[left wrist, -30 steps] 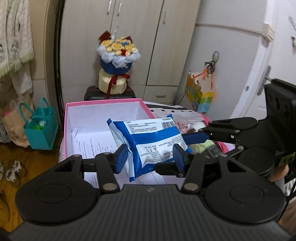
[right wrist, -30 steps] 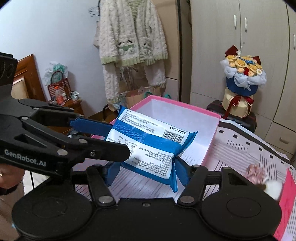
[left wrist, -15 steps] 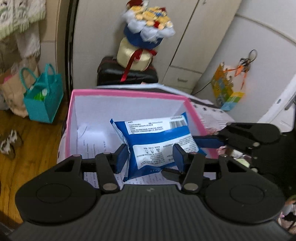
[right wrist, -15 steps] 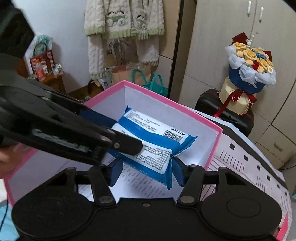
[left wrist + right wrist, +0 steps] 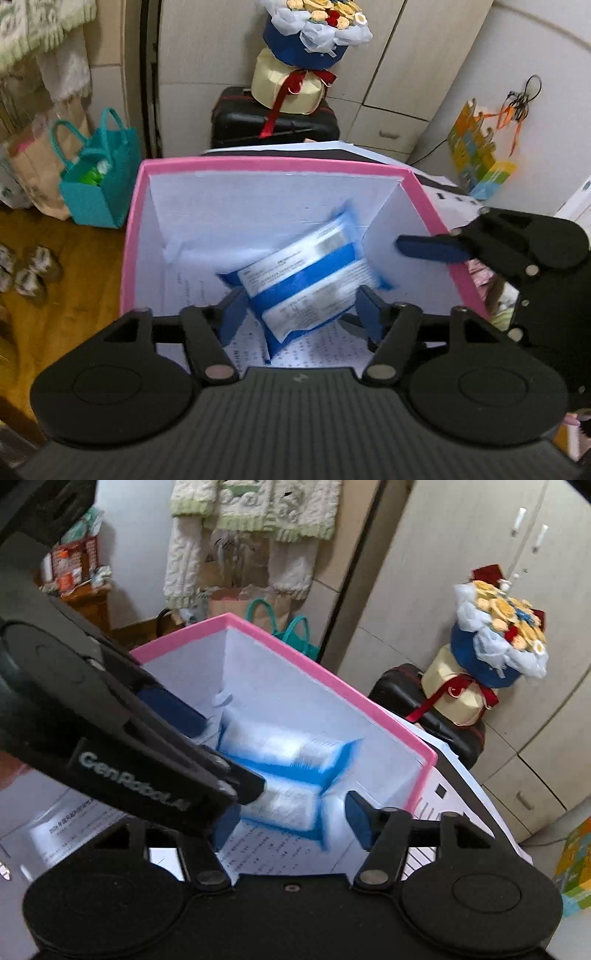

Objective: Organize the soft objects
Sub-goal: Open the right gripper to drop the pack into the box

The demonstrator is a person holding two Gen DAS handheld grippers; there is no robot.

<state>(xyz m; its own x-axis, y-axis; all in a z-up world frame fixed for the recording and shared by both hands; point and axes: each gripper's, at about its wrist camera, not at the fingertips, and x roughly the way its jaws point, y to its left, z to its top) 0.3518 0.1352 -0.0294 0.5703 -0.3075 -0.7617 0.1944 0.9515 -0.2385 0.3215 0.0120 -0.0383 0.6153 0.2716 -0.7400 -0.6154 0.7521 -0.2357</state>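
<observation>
The left claw (image 5: 301, 314) tilts steeply down into the pink-rimmed box (image 5: 258, 162), its jaws just spread and clear of the blurred blue-and-white packet (image 5: 306, 284) inside the box, while the right claw (image 5: 291, 821), tilted down alike from the box's right side, also stands spread off it.

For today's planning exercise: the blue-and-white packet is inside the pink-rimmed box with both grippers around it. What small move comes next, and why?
Probably lift both grippers straight up out of the pink-rimmed box. The blue-and-white packet looks motion-blurred inside it, and the left gripper and right gripper have just been opening, fingers clear of it.
</observation>
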